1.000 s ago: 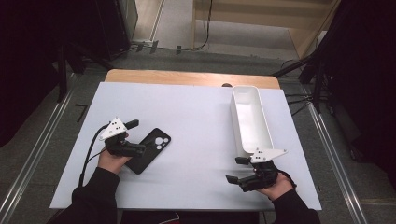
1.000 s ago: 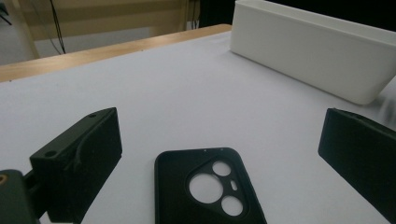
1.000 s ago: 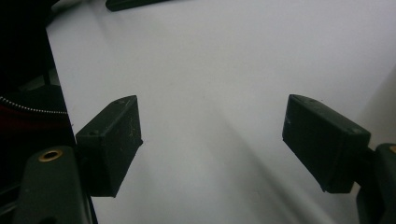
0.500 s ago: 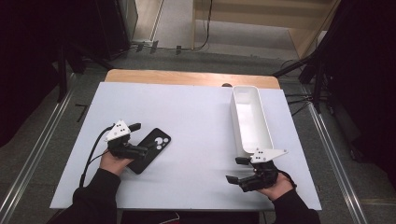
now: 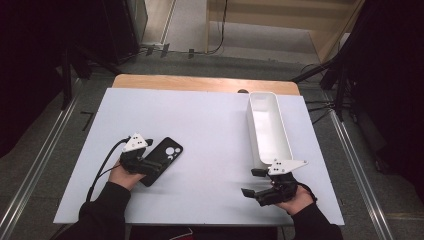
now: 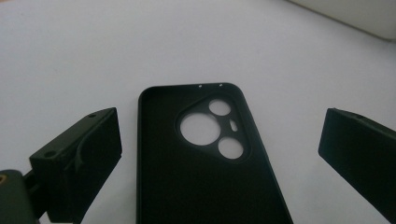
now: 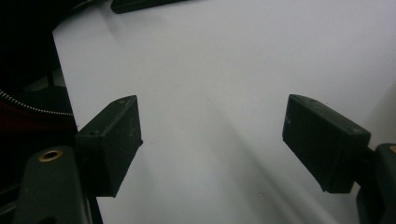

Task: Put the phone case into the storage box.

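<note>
From the high view, a black phone case [image 5: 161, 160] lies flat on the white table [image 5: 200, 125] near its left edge, toward the front, camera cut-outs turned away from the person. The left gripper [image 5: 150, 165] sits over the near end of the case, held low in the left hand [image 5: 122, 175]. The right gripper [image 5: 252, 182] rests close to the front-right corner in the right hand [image 5: 295, 200], its jaws spread with nothing between them, pointing across the table toward the left. Just beyond it a long white bin [image 5: 269, 127] runs along the right edge up toward the far side, and it looks empty. In the left gripper view, the case [image 6: 205, 158] lies between the two black jaws, which stand wide on either side of it without touching its long edges; bare table shows between each jaw and the case. In the right gripper view, the open jaws frame plain table, with a dark sliver of the case [image 7: 140, 4] at the top edge. The step in hand appears to be the approach to picking up the case. The next move likely calls for closing the left jaws squarely on the two long edges, low enough to catch the thin rim, then lifting it level, perhaps toward the bin.
</note>
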`<move>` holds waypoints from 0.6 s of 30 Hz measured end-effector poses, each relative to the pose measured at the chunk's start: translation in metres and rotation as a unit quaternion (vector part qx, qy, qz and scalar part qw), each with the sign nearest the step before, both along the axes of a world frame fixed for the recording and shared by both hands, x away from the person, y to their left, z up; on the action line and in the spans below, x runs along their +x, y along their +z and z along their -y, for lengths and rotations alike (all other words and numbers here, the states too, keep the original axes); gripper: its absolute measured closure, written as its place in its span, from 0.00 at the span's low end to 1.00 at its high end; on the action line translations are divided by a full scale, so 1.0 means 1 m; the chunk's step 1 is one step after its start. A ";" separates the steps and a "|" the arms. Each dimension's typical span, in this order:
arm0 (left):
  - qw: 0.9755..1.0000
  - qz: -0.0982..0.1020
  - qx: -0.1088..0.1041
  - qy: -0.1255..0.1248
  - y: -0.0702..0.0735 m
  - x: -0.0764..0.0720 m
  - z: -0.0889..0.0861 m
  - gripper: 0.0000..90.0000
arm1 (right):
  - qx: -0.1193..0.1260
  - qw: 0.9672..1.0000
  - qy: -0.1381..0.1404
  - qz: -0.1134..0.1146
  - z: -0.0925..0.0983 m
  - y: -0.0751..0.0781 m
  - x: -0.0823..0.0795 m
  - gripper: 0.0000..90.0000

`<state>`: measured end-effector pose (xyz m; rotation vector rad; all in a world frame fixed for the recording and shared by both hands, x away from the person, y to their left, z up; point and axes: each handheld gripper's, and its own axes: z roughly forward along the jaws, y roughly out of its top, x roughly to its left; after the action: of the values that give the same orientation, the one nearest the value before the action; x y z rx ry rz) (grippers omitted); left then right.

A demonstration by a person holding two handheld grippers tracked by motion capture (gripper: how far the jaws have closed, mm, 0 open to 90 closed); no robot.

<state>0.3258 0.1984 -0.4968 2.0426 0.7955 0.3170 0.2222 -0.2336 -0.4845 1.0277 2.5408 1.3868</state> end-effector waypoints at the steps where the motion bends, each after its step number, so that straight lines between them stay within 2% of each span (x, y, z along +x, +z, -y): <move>1: 1.000 0.000 0.000 0.000 0.000 0.000 0.000 0.00 | 0.000 1.000 0.000 0.000 0.000 0.000 0.000 0.20; 7: 0.999 -0.012 0.042 0.006 -0.004 0.000 0.003 0.00 | 0.000 1.000 0.001 0.001 0.000 0.000 0.001 0.20; 10: 0.999 -0.020 0.043 0.011 -0.005 0.001 0.002 0.00 | 0.000 1.000 0.001 0.001 0.000 0.000 0.001 0.20; 12: 0.998 -0.026 0.055 0.013 -0.007 0.001 0.003 0.00 | 0.001 1.000 0.001 0.000 -0.001 0.000 0.001 0.20; 14: 0.997 -0.031 0.074 0.005 -0.009 0.001 0.005 0.00 | 0.001 1.000 0.001 0.000 -0.001 0.000 0.001 0.20; 18: 0.994 -0.024 0.106 -0.003 -0.011 -0.001 0.012 0.00 | 0.001 1.000 0.002 -0.001 -0.001 0.000 0.001 0.20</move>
<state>0.3248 0.1863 -0.5078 2.2571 0.8132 0.3637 0.2233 -0.2329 -0.4848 1.0261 2.5442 1.3891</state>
